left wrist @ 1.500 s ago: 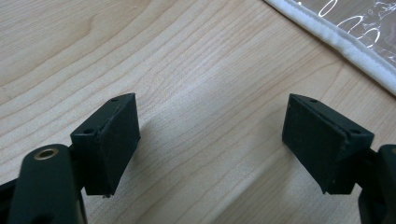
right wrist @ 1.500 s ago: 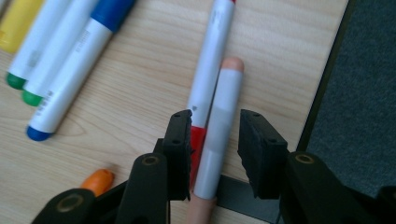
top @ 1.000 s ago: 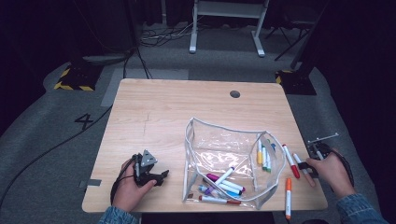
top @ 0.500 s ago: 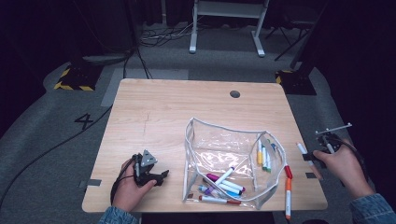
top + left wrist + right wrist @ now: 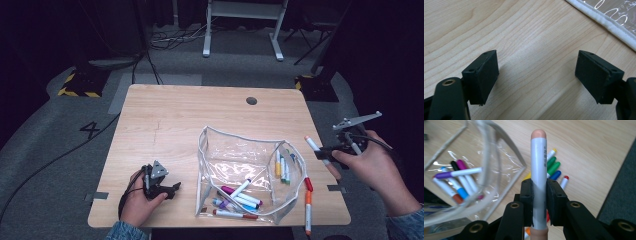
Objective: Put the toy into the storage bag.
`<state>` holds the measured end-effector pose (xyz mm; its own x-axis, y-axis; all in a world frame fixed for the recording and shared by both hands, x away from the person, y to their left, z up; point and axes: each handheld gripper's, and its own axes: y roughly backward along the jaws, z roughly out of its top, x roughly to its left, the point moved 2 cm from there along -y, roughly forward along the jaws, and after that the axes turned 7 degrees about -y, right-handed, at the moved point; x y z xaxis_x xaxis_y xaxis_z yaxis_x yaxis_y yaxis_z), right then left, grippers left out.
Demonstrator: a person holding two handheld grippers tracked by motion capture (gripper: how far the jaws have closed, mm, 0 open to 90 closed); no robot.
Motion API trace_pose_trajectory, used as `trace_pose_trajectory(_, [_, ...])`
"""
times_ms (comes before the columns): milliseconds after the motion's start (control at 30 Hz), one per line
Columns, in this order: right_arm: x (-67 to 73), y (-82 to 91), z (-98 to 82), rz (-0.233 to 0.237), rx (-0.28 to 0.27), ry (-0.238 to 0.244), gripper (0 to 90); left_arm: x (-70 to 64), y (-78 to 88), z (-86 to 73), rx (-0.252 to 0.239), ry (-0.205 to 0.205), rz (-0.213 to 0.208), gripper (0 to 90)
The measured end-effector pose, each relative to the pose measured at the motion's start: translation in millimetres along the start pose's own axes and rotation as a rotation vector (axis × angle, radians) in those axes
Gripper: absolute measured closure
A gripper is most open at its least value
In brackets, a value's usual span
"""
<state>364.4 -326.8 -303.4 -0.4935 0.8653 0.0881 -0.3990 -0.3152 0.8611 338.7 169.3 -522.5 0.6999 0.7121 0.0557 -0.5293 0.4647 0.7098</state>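
A white marker with peach caps (image 5: 538,170) stands between the jaws of my right gripper (image 5: 539,195), which is shut on its barrel. From above, that gripper (image 5: 325,150) hangs in the air beyond the table's right edge, the marker (image 5: 312,144) pointing up and left. A clear zip pouch (image 5: 240,160) stands open at the table's front right, with several markers (image 5: 235,195) inside it. My left gripper (image 5: 170,190) rests on the wood at the front left, open. Its jaws (image 5: 536,75) stand wide apart over bare wood, the pouch's white edge (image 5: 609,23) just ahead.
Yellow, green and blue markers (image 5: 282,167) lie by the pouch's right wall. A red marker (image 5: 308,184) and an orange marker (image 5: 307,212) lie near the front right corner. The table (image 5: 190,120) has a cable hole (image 5: 251,100) at the back.
My right hand has lifted off the table with the peach-capped marker and moved up and to the right. The left hand and the pouch have stayed put.
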Motion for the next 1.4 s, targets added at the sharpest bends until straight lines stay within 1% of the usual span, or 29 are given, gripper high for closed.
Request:
trace_pose_trajectory(33, [0.0,0.0,0.0,0.000,0.000,0.000,77.0,0.0,0.0,0.0,0.000,0.000,0.000,19.4])
trace_pose_trajectory(67, [13.4,7.0,7.8,0.020,-0.008,0.036,77.0,0.0,0.0,0.0,0.000,0.000,0.000,19.4])
trace_pose_trajectory(167, [33.2,16.3,18.7,0.044,-0.016,0.093,77.0,0.0,0.0,0.0,0.000,0.000,0.000,19.4])
trace_pose_trajectory(200, [33.2,16.3,18.7,0.044,-0.016,0.093,77.0,0.1,0.1,0.0,0.002,0.000,-0.001,19.4])
trace_pose_trajectory(300, [51.0,21.5,28.2,0.074,-0.016,0.137,77.0,0.1,0.1,0.0,0.001,-0.001,-0.001,19.4])
trace_pose_trajectory(333, [54.5,21.9,30.1,0.078,-0.018,0.147,77.0,0.0,0.1,0.0,0.001,0.000,0.000,19.4])
trace_pose_trajectory(367, [65.3,22.9,34.4,0.091,-0.009,0.175,77.0,0.0,0.1,0.0,0.001,0.000,-0.001,19.4])
trace_pose_trajectory(400, [65.3,22.9,34.4,0.091,-0.009,0.175,77.0,0.0,0.0,0.0,0.000,0.000,-0.001,19.4])
trace_pose_trajectory(433, [74.1,22.7,37.0,0.100,-0.006,0.198,76.9,0.4,0.2,0.0,0.002,-0.004,0.001,19.4])
trace_pose_trajectory(500, [84.5,21.3,39.3,0.116,0.003,0.227,77.0,0.9,0.4,0.1,0.003,-0.011,0.003,19.4])
trace_pose_trajectory(533, [84.5,21.3,39.3,0.116,0.003,0.227,77.0,0.9,0.4,0.1,0.003,-0.011,0.003,19.4])
trace_pose_trajectory(567, [89.6,20.2,40.4,0.123,0.007,0.243,76.9,0.8,0.3,0.1,0.003,-0.011,0.003,19.4])
trace_pose_trajectory(600, [99.2,17.2,42.6,0.140,0.018,0.273,77.0,0.8,0.4,0.1,0.004,-0.010,0.004,19.4])
trace_pose_trajectory(667, [108.1,13.0,44.5,0.153,0.032,0.306,77.0,0.8,0.3,0.1,0.003,-0.011,0.003,19.4])
trace_pose_trajectory(733, [112.5,10.7,45.3,0.164,0.038,0.314,77.0,0.9,0.4,0.1,0.003,-0.011,0.003,19.4])
trace_pose_trajectory(767, [116.8,8.4,46.1,0.167,0.045,0.326,76.9,0.9,0.4,0.1,0.003,-0.011,0.003,19.4])
trace_pose_trajectory(800, [125.5,3.8,47.9,0.182,0.056,0.354,77.0,0.8,0.4,0.0,0.004,-0.011,0.003,19.4])
trace_pose_trajectory(833, [125.5,3.8,47.9,0.182,0.056,0.354,77.0,0.8,0.4,0.0,0.004,-0.011,0.003,19.4])
trace_pose_trajectory(867, [134.3,-0.9,49.4,0.195,0.066,0.377,77.0,0.9,0.4,0.1,0.003,-0.011,0.003,19.4])
trace_pose_trajectory(900, [134.3,-0.9,49.4,0.195,0.066,0.377,77.0,0.9,0.4,0.1,0.003,-0.011,0.003,19.4])
trace_pose_trajectory(967, [142.6,-6.6,50.4,0.208,0.082,0.403,77.0,0.9,0.4,0.1,0.003,-0.011,0.003,19.4])
trace_pose_trajectory(1000, [150.8,-13.7,50.8,0.219,0.099,0.423,77.0,0.9,0.4,0.1,0.003,-0.011,0.003,19.3])
trace_pose_trajectory(1067, [154.5,-17.7,50.9,0.223,0.108,0.432,77.0,0.8,0.6,0.1,0.006,-0.011,0.003,19.4])
trace_pose_trajectory(1100, [161.6,-26.5,50.0,0.235,0.132,0.448,77.0,0.9,0.4,0.0,0.003,-0.010,0.003,19.4])
trace_pose_trajectory(1200, [169.8,-42.6,47.2,0.252,0.171,0.466,77.0,0.9,0.6,0.1,0.006,-0.011,0.003,19.4])
trace_pose_trajectory(1300, [176.7,-58.7,43.2,0.268,0.212,0.481,77.0,0.9,0.5,0.0,0.005,-0.011,0.002,19.3])
trace_pose_trajectory(1333, [176.7,-58.7,43.2,0.268,0.212,0.481,77.0,0.9,0.5,0.0,0.005,-0.011,0.002,19.3])
trace_pose_trajectory(1367, [180.4,-68.4,40.9,0.277,0.235,0.496,77.0,0.9,0.6,0.1,0.005,-0.011,0.003,19.4])
trace_pose_trajectory(1400, [180.4,-68.4,40.9,0.277,0.235,0.496,77.0,0.8,0.6,0.1,0.005,-0.010,0.003,19.4])
